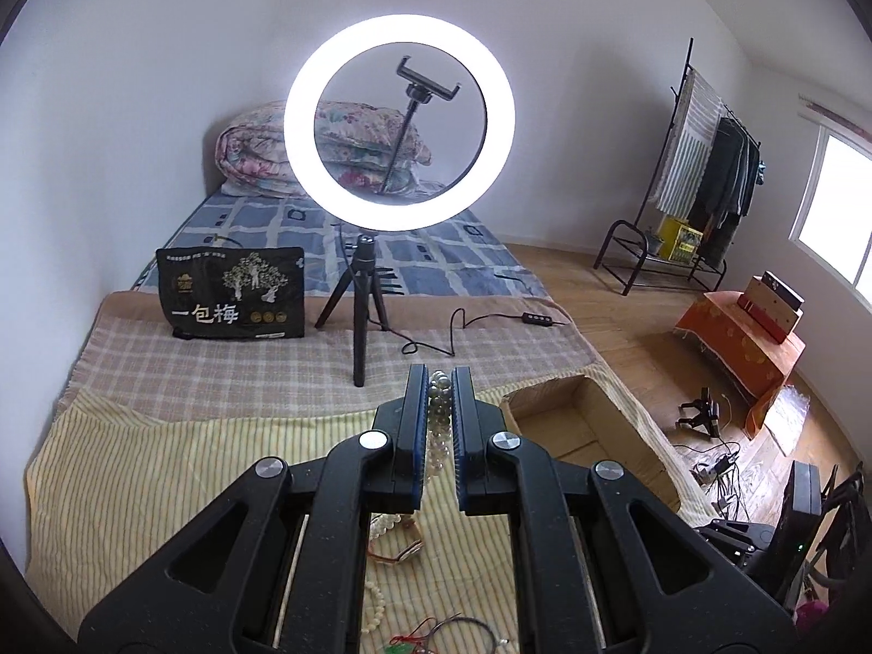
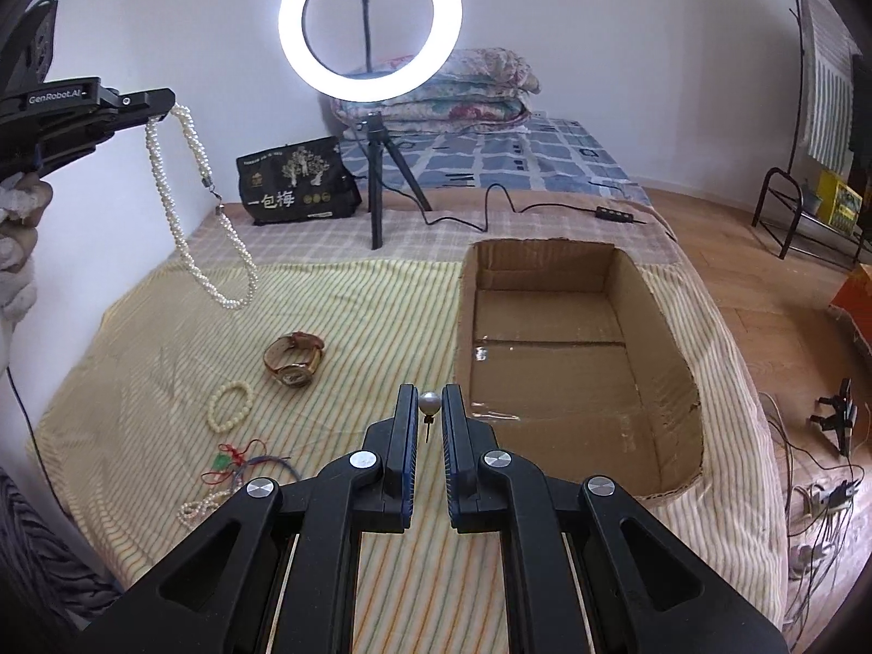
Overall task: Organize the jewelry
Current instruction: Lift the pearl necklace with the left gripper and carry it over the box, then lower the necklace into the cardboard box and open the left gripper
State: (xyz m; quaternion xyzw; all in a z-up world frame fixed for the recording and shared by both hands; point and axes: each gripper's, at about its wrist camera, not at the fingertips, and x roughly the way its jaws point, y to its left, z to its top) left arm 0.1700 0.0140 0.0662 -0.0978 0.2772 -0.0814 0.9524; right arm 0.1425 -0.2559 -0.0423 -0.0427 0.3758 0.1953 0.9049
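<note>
A: Necklace (image 2: pixel 185 207) of pearls hangs from the left hand-held gripper (image 2: pixel 163 109), jaws clamped on it, up and left of the cardboard box (image 2: pixel 643 294).

B: And the right hand-held gripper (image 2: pixel 429 400)?

A: Nearly closed, pinching a pearl pin (image 2: pixel 429 404) just left of the box's near corner. Watch (image 2: pixel 294 362) and bead bracelet (image 2: pixel 231 406) lie on the bed left of the box.

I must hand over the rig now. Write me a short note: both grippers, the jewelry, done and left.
Left gripper: shut on pearl necklace, hanging in the air.
Right gripper: shut on pearl earring, near the cardboard box.
Done: nothing in the box yet.
Left on the striped cloth: wristwatch, bead bracelet, jade pendant on red cord, small pearl strand.
</note>
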